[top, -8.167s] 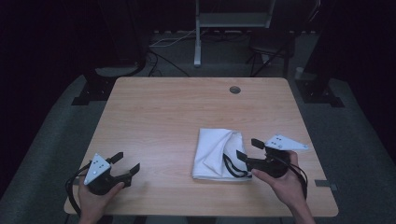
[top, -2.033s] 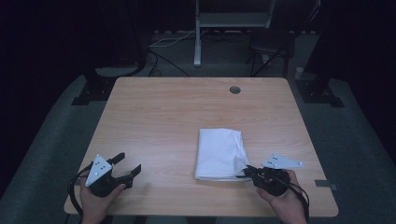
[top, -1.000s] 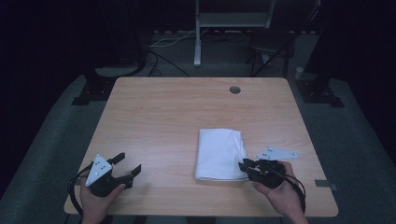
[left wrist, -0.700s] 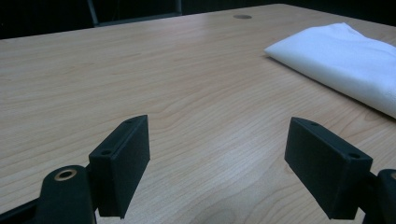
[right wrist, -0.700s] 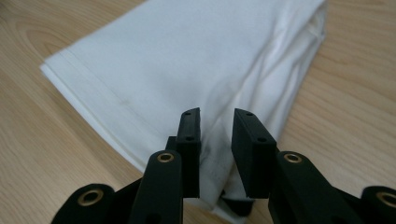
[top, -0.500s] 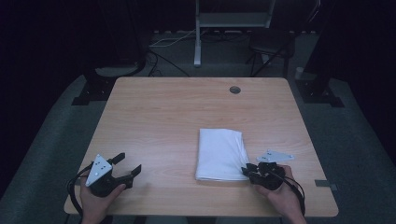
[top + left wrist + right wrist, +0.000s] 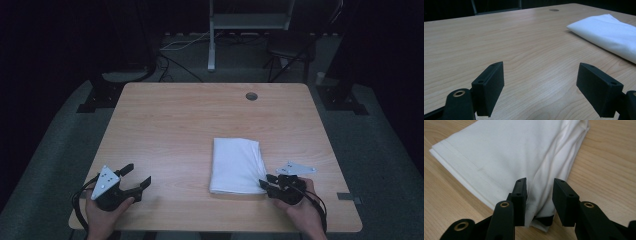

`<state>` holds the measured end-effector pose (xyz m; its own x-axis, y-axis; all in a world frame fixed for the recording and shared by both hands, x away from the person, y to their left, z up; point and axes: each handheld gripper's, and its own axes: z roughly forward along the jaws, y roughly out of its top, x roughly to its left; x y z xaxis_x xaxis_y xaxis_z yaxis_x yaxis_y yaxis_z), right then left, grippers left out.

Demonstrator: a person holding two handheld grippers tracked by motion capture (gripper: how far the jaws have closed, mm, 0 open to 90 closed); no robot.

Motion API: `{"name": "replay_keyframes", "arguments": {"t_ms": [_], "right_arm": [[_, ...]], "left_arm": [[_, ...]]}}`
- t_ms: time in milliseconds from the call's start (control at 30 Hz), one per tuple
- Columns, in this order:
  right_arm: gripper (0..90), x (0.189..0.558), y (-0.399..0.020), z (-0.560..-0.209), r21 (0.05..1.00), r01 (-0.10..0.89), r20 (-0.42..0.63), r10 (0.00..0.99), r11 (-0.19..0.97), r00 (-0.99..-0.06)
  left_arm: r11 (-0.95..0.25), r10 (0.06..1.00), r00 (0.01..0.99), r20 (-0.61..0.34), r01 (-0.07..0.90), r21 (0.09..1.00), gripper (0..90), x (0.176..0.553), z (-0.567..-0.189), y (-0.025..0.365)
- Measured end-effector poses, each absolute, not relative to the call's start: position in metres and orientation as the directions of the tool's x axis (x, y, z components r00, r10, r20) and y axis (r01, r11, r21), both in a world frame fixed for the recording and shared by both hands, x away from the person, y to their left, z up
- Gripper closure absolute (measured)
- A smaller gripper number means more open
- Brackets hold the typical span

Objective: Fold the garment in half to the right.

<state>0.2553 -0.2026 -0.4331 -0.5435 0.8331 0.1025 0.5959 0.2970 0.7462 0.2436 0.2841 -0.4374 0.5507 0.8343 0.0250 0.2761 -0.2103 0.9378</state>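
A folded white cloth (image 7: 236, 165) lies flat on the wooden table (image 7: 200, 115), right of centre. My right gripper (image 7: 265, 181) sits at the cloth's near right corner, low over the table. In the right gripper view its jaws (image 7: 539, 182) have just been opening. The cloth's corner (image 7: 541, 202) lies loose in the gap between them, and the pads stand apart from it. My left gripper (image 7: 137, 175) rests at the near left of the table, jaws wide open. Nothing is between its jaws (image 7: 541, 72), and the cloth (image 7: 609, 30) lies far off to its right.
A round cable hole (image 7: 251, 96) sits near the table's far edge. Bare wood stretches across the left and far half of the table. Beyond the far edge are a dark floor, a white stand's post (image 7: 212, 45) and cables.
The cloth, rumpled in the earliest frame, now lies smooth and flat. The right gripper's jaws have spread at its near right corner. The left gripper has stayed where it was.
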Motion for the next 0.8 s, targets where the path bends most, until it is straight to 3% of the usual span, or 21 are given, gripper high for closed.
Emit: {"name": "replay_keyframes", "arguments": {"t_ms": [800], "right_arm": [[62.8,0.271,-0.176,-0.44,0.753,0.586,0.096,0.832,0.299,-0.547]], "left_arm": [[-0.215,0.833,0.552,0.029,0.274,0.937,22.0,0.243,-0.437,0.284]]}}
